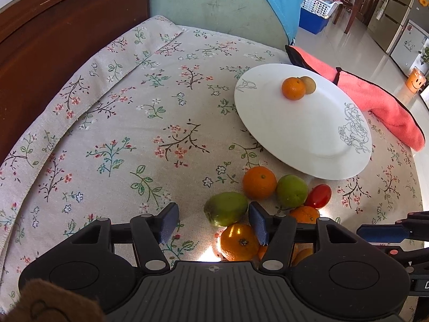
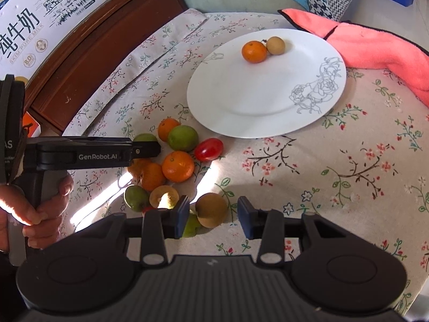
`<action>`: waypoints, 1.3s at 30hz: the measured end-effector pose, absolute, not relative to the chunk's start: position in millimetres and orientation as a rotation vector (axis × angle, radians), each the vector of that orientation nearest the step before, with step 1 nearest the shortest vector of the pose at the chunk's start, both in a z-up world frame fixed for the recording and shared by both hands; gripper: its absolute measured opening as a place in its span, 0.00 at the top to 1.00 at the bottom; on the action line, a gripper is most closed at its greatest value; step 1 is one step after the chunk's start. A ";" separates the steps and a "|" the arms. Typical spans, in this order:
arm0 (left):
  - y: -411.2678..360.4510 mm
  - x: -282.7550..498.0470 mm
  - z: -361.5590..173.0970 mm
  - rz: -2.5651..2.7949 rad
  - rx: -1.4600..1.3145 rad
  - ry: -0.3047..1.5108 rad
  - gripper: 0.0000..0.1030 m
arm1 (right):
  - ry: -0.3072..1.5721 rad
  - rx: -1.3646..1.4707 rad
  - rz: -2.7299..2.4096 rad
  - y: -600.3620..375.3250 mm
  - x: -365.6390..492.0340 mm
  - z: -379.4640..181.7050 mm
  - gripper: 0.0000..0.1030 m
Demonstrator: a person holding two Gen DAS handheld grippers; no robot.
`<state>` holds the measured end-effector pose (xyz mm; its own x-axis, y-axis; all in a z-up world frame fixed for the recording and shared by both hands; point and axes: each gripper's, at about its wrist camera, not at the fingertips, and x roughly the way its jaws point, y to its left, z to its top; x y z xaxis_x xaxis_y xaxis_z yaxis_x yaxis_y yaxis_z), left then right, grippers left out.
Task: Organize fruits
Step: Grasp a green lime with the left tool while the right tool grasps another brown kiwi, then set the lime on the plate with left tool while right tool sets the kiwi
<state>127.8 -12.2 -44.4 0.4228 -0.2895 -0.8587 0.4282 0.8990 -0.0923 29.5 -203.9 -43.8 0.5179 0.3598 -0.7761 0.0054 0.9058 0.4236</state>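
Two fruits, a tangerine (image 2: 254, 51) and a longan (image 2: 276, 45), sit on the white plate (image 2: 241, 102) while the pile (image 2: 171, 158) waits beside it, left gripper (image 1: 213, 221) and right gripper (image 2: 213, 213) both wide open, empty.

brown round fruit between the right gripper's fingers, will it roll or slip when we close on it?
Probably rolls: the brown fruit looks nearly spherical and sits loose on the tablecloth. The right gripper is open around it, off-centre toward the left finger, so one pad may nudge it first. Skin looks smooth and matte; the blue pads likely hold it.
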 end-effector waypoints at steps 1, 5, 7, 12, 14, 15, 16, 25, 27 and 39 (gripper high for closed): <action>-12.4 127.1 -44.3 -0.458 0.151 1.040 0.47 | 1.010 0.398 0.218 -203.6 29.6 -43.8 0.60; -14.2 124.5 -43.8 -0.477 0.163 1.028 0.54 | 1.019 0.407 0.225 -203.9 29.1 -43.1 0.61; -14.0 124.5 -43.1 -0.483 0.153 1.026 0.62 | 1.015 0.409 0.225 -204.0 29.0 -43.4 0.64; -12.4 124.1 -40.8 -0.495 0.136 1.026 0.68 | 1.011 0.403 0.230 -203.4 28.6 -42.0 0.74; -10.5 125.3 -39.4 -0.494 0.126 1.024 0.69 | 1.008 0.398 0.227 -202.7 28.0 -41.3 0.74; -9.3 125.9 -38.3 -0.492 0.117 1.023 0.68 | 1.006 0.399 0.227 -202.9 27.9 -40.8 0.74; -8.6 126.5 -37.2 -0.490 0.112 1.020 0.68 | 1.000 0.402 0.225 -203.5 27.9 -39.7 0.74; -7.6 128.6 -28.1 -0.491 0.096 0.994 0.68 | 0.957 0.473 0.202 -217.7 30.6 -30.8 0.74; -8.0 128.6 -25.1 -0.494 0.090 0.986 0.68 | 0.948 0.488 0.197 -220.9 31.1 -28.9 0.74; -22.3 133.6 -3.2 -0.517 0.066 0.915 0.68 | 0.853 0.551 0.149 -237.9 43.5 -4.6 0.74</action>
